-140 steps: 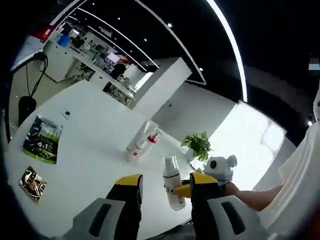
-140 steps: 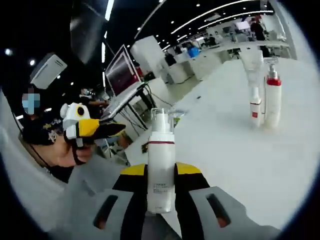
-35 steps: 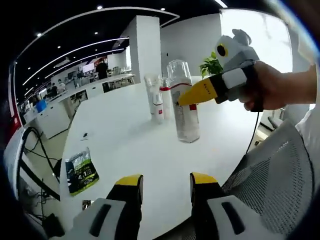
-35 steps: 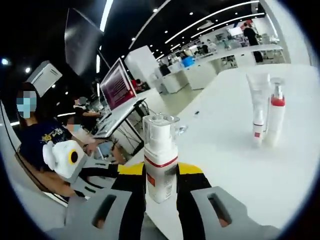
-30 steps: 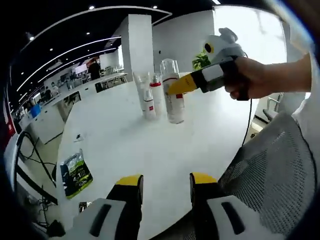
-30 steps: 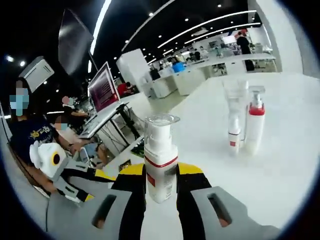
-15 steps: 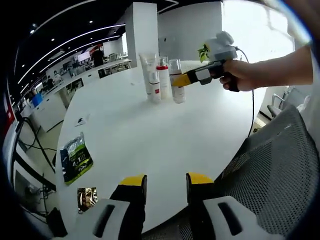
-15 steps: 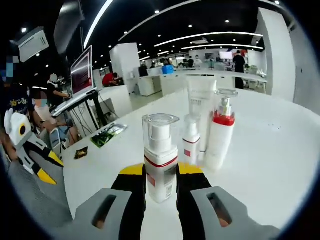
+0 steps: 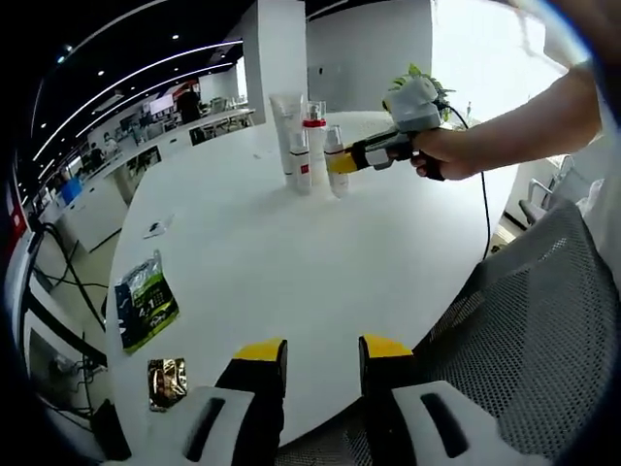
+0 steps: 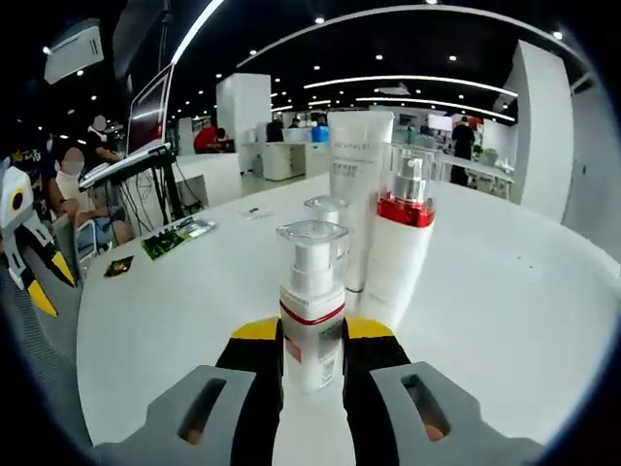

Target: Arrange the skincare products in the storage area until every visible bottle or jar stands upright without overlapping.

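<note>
The pump bottle (image 10: 311,311), clamped upright by the right gripper (image 10: 311,342), has been brought beside 3 standing products (closer than before); left gripper (image 9: 313,351) jaws gape, nothing held.

In the right gripper view, the pump bottle (image 10: 311,309) hides most of a small bottle (image 10: 326,211) behind it, and the jaws cover its base. Tube (image 10: 359,184) lettering is too blurred to read. In the left gripper view, at upper centre, labels are too small.
</note>
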`<state>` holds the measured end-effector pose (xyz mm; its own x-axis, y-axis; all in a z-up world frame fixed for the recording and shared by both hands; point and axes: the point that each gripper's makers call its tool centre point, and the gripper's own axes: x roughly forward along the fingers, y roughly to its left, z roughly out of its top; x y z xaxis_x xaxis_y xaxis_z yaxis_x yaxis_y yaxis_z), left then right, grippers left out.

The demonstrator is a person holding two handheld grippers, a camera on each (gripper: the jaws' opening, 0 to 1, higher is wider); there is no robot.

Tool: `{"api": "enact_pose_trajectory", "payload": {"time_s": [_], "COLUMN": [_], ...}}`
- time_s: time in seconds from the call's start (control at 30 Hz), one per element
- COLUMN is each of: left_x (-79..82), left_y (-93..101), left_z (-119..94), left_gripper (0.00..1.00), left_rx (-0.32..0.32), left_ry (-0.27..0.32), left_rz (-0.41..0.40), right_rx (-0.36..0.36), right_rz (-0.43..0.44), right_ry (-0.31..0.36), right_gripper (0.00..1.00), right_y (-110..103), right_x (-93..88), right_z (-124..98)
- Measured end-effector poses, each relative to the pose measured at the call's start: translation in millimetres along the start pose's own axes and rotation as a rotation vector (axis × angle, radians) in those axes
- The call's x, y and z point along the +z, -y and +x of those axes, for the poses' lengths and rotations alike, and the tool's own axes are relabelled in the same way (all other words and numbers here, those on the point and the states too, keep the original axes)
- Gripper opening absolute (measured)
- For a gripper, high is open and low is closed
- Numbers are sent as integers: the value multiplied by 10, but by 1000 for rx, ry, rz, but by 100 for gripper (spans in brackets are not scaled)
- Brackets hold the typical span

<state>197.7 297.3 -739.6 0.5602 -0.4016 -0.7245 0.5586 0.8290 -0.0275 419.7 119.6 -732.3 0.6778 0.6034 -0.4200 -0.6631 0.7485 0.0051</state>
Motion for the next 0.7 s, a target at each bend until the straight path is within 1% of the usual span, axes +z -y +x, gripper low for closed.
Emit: {"api": "enact_pose_trajectory", "payload": {"time_s": [0.13, 0.2, 0.4, 0.5, 0.7], "left_x": [-5, -14, -18, -16, -27], "left_y": [6, 11, 10, 11, 11], "left_z": [4, 7, 6, 4, 3], "left_gripper": [30, 30, 30, 30, 29], "left_rx": [-3, -5, -5, -5, -5], "left_ry": [-2, -7, -7, -5, -8], "left_rz": [0, -1, -1, 0, 3], "right_rx": [-15, -19, -18, -32, -38], "right_rz": [-8, -19, -39, -13, -23], "right_ry": [22, 44, 79, 106, 91], "right_gripper": [20, 20, 20, 21, 21], "right_y": [60, 73, 88, 126, 180], "right_x": [-29, -6, -3, 2, 32], "right_z": [49, 47, 49, 35, 92]}}
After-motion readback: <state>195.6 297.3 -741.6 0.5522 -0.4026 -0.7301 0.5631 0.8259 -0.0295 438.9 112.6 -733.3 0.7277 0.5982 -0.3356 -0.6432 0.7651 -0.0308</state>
